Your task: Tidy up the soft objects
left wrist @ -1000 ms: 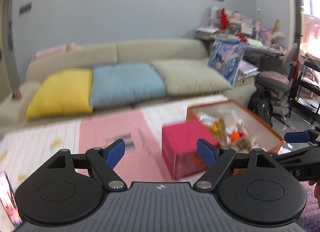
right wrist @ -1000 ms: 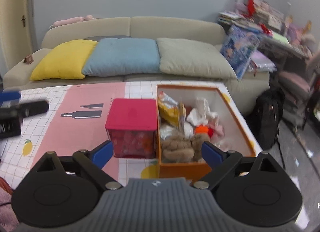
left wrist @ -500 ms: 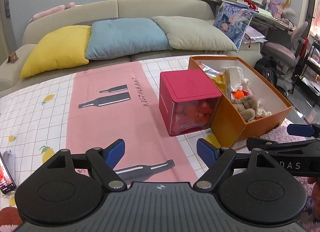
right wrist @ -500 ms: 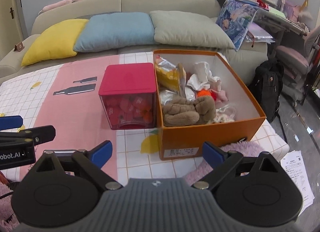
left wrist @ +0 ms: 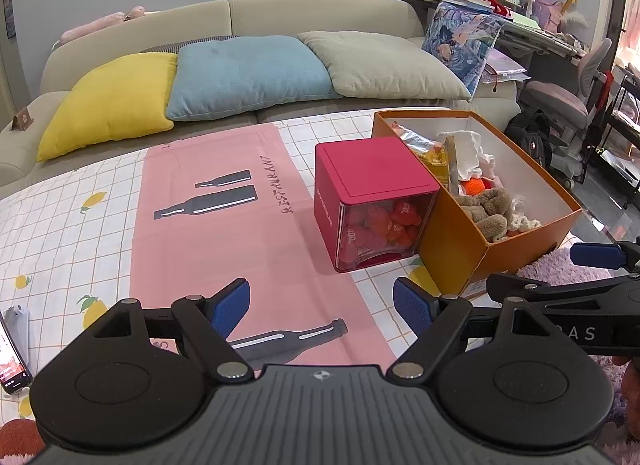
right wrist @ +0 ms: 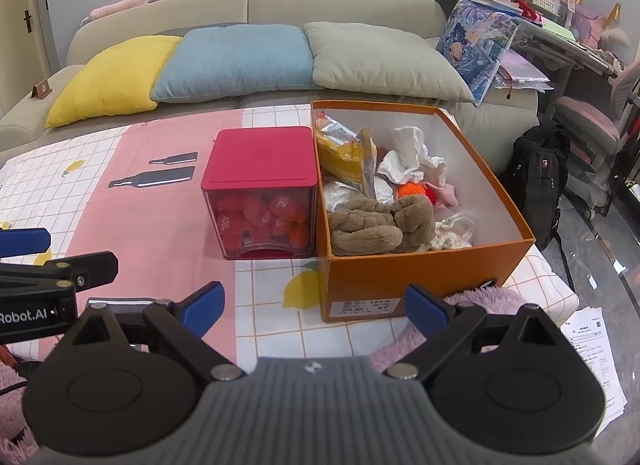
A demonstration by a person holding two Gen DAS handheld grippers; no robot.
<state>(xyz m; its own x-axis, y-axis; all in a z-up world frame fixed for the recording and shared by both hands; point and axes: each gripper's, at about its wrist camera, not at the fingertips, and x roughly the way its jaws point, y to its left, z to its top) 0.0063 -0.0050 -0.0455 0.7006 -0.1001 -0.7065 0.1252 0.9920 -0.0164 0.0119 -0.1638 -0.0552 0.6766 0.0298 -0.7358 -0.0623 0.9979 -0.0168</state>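
Both grippers: blk linkage arms, silver screws, blue pads, ribbed grey body.

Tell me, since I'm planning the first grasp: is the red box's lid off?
No, the red box has its lid on, closed flat.

Left gripper [left wrist: 321,307], right gripper [right wrist: 314,309]: jaws apart.
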